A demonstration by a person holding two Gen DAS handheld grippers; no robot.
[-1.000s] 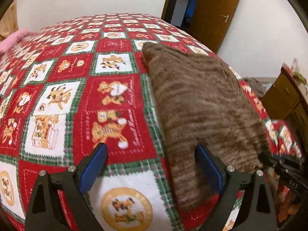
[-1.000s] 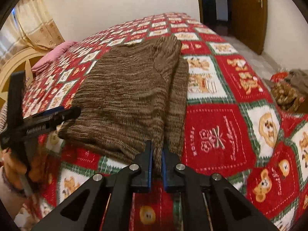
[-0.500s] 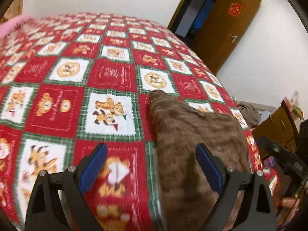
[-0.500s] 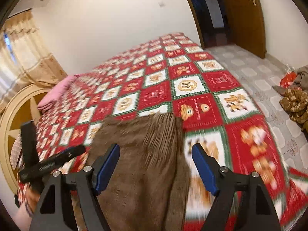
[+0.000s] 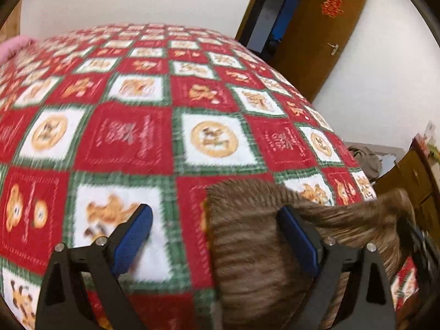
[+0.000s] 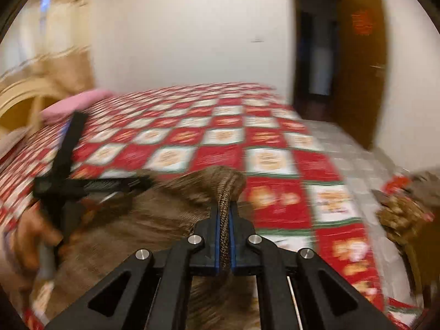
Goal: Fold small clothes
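A: Where is the brown knit garment point(image 6: 154, 220)?

B: It lies on the bed's red, white and green quilt point(image 5: 132, 140), near its front edge. One fold is pinched up off the quilt.

A: And the right tongs point(image 6: 225, 236)?

B: Clenched on that raised fold.

A: The left tongs point(image 5: 217, 239)?

B: Released, jaws wide, over the garment's left edge; the pads are not pressing on it. A hand point(image 6: 30, 236) holds that tool, seen from the right wrist.

right claw point(image 6: 225, 220) pinches a fold of brown knit garment point(image 6: 154, 220) above the checked bedspread point(image 6: 220, 137)
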